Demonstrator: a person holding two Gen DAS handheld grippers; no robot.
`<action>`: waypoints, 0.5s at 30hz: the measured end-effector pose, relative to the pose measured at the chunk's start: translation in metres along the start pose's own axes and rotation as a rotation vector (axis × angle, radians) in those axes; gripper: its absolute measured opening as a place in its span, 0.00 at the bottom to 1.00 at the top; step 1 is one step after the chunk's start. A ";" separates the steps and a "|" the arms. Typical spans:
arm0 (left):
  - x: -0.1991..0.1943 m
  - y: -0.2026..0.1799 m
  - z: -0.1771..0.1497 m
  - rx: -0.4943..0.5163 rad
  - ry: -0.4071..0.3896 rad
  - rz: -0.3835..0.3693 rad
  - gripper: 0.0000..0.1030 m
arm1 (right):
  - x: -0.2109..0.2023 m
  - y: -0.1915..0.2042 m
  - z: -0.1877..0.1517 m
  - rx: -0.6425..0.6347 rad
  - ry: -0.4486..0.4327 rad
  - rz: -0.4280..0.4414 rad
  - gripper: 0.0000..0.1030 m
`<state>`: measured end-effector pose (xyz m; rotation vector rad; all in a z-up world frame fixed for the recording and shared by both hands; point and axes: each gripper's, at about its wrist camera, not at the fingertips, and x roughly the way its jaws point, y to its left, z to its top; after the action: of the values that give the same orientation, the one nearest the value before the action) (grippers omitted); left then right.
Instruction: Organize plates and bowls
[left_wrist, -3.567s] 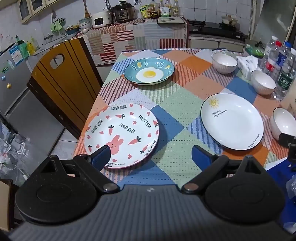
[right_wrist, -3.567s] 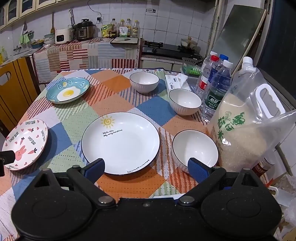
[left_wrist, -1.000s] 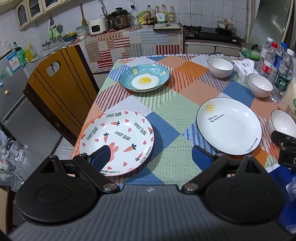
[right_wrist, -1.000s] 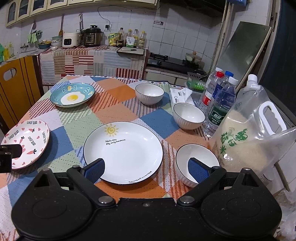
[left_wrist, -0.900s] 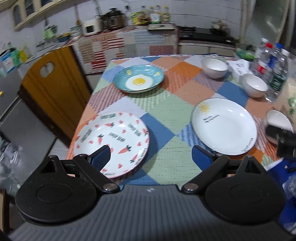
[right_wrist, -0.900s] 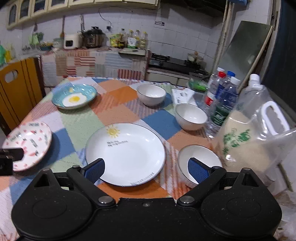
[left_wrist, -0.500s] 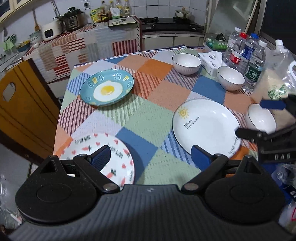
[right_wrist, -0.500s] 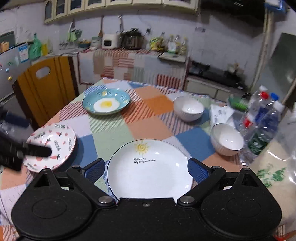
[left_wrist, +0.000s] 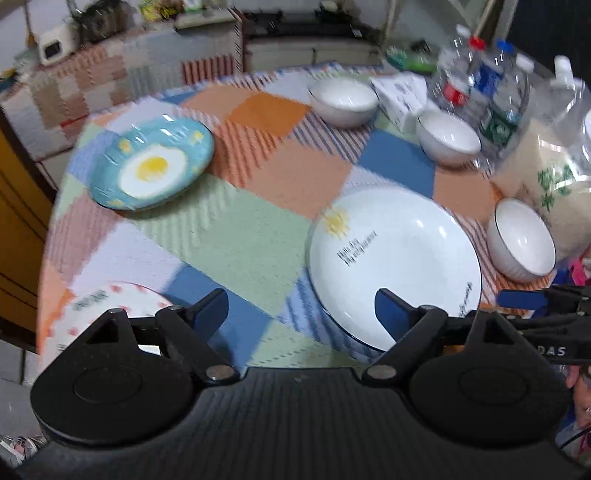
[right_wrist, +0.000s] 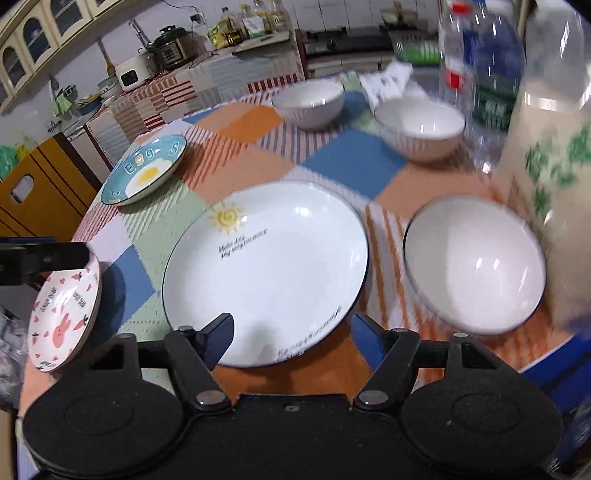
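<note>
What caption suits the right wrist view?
Right gripper, jaws open and empty, over the white sun plate beside a bowl.

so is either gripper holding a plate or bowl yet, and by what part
Nothing is held: the left gripper and right gripper are open over the white plate, their jaws just closing.

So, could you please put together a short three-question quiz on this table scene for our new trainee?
1. How many white bowls stand on the table?
2. True or false: the sun plate is stacked on the egg plate.
3. Which plate lies at the table edge nearest the left tongs? A) bunny plate B) egg plate C) sun plate

Key:
1. Three: one beside the rice bag, two further back.
2. False: they lie apart on the tablecloth.
3. A, the bunny plate.
</note>
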<state>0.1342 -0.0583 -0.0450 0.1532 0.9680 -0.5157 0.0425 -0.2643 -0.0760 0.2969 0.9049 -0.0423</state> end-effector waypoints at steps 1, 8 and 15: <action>0.010 -0.003 -0.001 0.000 0.019 -0.016 0.81 | 0.004 -0.003 -0.004 0.019 0.011 0.007 0.65; 0.062 -0.013 -0.003 -0.020 0.099 -0.047 0.62 | 0.036 -0.019 -0.016 0.110 -0.007 -0.070 0.52; 0.088 -0.008 -0.010 -0.056 0.148 -0.101 0.26 | 0.049 -0.031 -0.012 0.162 -0.067 -0.001 0.25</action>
<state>0.1637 -0.0923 -0.1218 0.0928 1.1385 -0.5754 0.0585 -0.2863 -0.1288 0.4434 0.8364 -0.1263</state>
